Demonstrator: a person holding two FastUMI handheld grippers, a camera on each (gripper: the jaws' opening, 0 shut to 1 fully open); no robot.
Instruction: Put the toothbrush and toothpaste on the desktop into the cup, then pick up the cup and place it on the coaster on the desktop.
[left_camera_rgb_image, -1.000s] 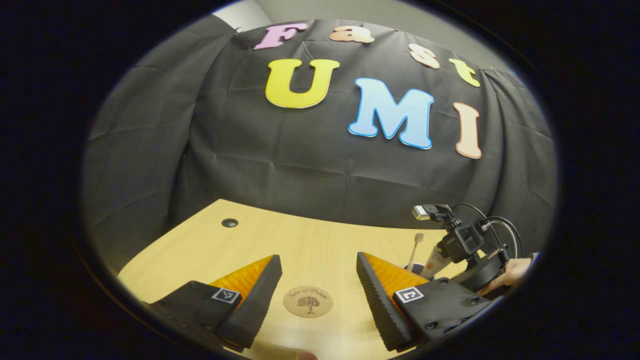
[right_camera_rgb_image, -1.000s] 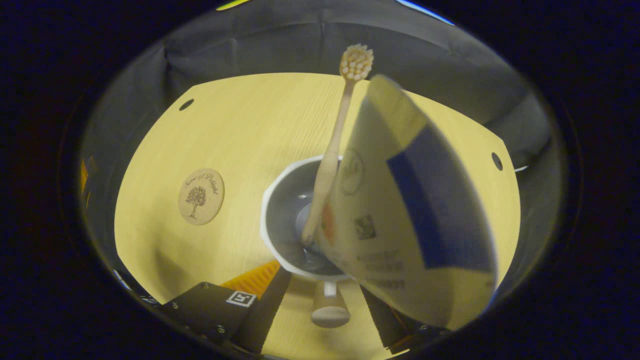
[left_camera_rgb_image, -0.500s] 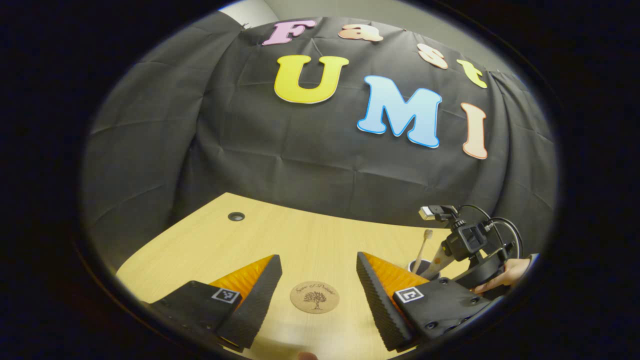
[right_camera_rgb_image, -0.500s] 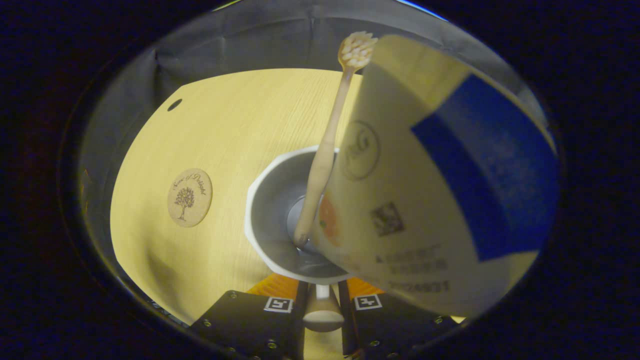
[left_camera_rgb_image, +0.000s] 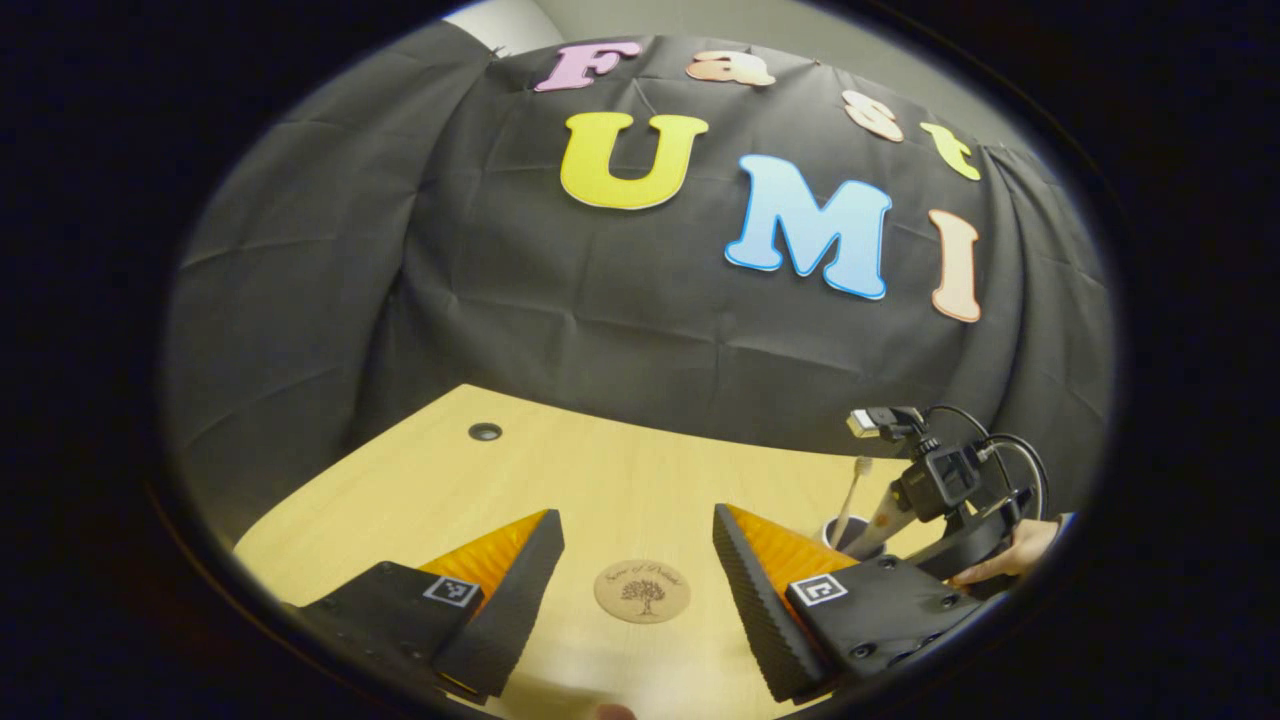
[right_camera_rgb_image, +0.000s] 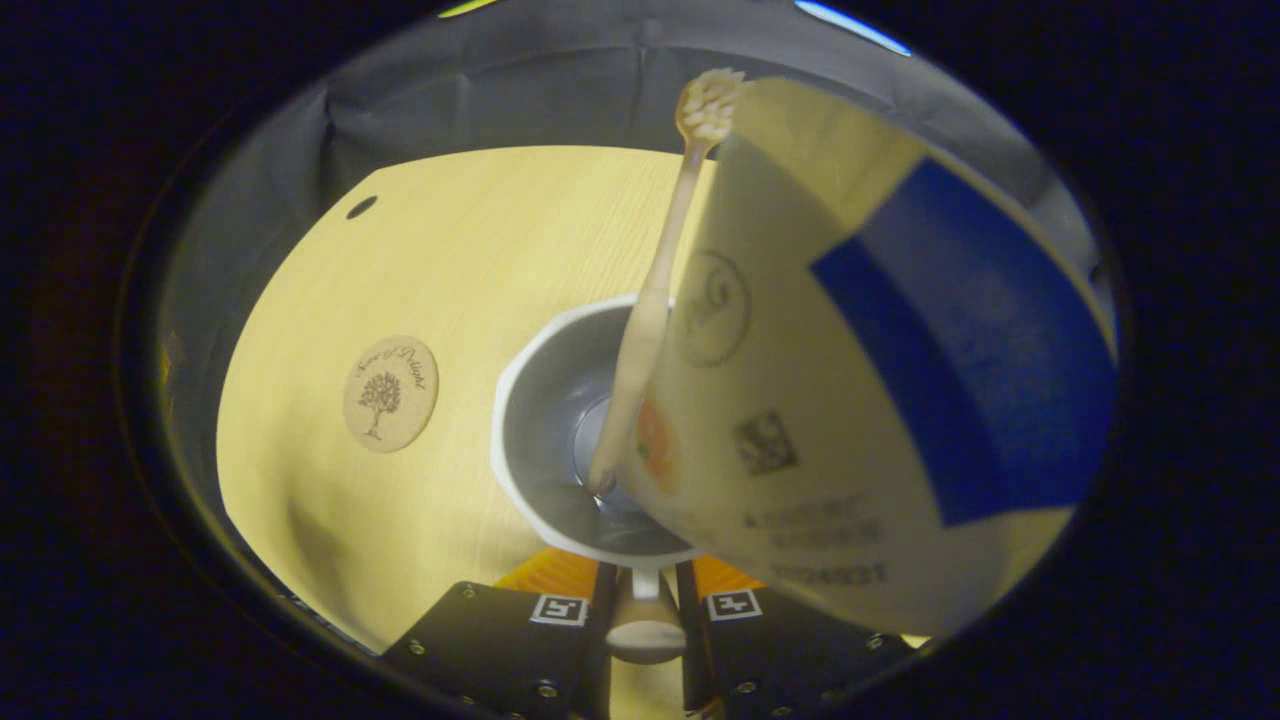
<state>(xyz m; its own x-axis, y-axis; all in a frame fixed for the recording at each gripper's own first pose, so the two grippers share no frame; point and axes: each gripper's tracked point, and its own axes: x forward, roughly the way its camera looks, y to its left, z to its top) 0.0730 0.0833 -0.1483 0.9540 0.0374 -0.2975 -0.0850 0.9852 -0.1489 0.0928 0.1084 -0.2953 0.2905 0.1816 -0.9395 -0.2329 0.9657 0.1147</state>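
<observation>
A white-rimmed cup (right_camera_rgb_image: 520, 400) stands on the wooden desktop with a toothbrush (right_camera_rgb_image: 655, 290) and a large toothpaste tube (right_camera_rgb_image: 850, 380) leaning in it. My right gripper (right_camera_rgb_image: 645, 580) is shut on the cup's handle (right_camera_rgb_image: 645, 630), one finger on each side. The round cork coaster (right_camera_rgb_image: 390, 393) lies to the cup's left, apart from it. In the left gripper view my left gripper (left_camera_rgb_image: 637, 520) hangs open above the coaster (left_camera_rgb_image: 642, 591) with nothing between its fingers. Farther right there are the cup (left_camera_rgb_image: 848, 540), toothbrush (left_camera_rgb_image: 852, 490) and a hand (left_camera_rgb_image: 1010, 555) holding the other gripper.
The desktop (left_camera_rgb_image: 560, 480) has a small cable hole (left_camera_rgb_image: 485, 432) at its far left, also seen as a dark hole (right_camera_rgb_image: 361, 207) in the right gripper view. Black cloth walls close off the back and sides of the table.
My right gripper's fingers went from spread apart to shut on the cup's handle, and the toothpaste tube now looms closer. The left gripper drifted slightly and stayed open.
</observation>
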